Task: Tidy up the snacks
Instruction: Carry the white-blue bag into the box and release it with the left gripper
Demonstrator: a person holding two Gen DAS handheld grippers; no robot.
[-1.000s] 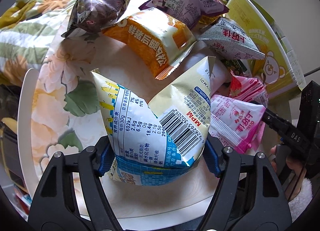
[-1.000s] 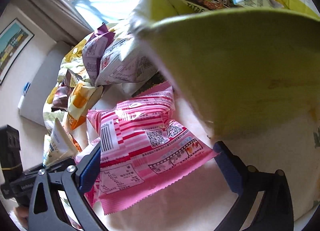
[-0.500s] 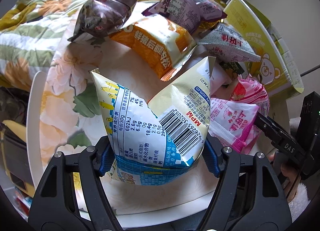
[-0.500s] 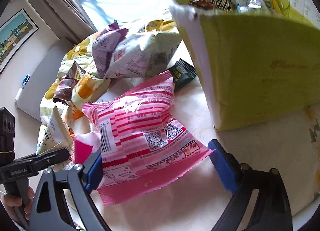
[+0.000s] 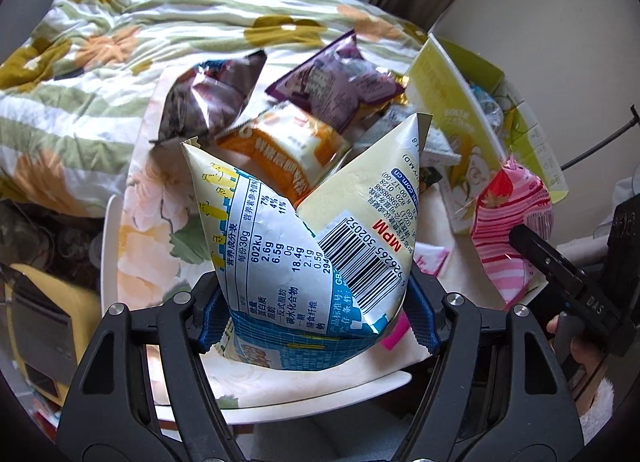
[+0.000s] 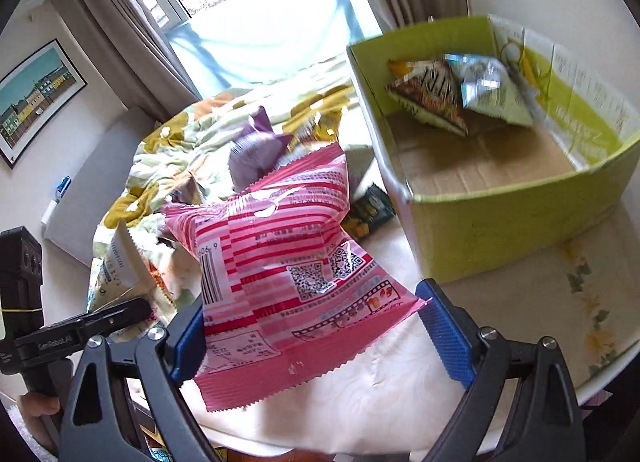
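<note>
My left gripper [image 5: 318, 314] is shut on a cream and blue snack bag [image 5: 312, 230] and holds it above the table. My right gripper [image 6: 312, 326] is shut on a pink striped snack bag [image 6: 288, 254], lifted off the table, left of the green cardboard box [image 6: 500, 214]. The pink bag [image 5: 512, 218] also shows at the right of the left wrist view, beside the box [image 5: 456, 118]. Two snack bags [image 6: 460, 94] lie inside the box. Brown [image 5: 208, 98], orange [image 5: 288, 146] and purple [image 5: 336, 86] bags lie on the table.
A round table with a floral cloth [image 5: 152, 222] carries everything. A small dark packet [image 6: 368, 210] lies by the box's near corner. A bed with a floral quilt [image 5: 120, 34] lies behind the table. A window [image 6: 248, 2] is beyond.
Both grippers have risen with their bags. The right gripper now looks down into the open box, which it saw from the side before.
</note>
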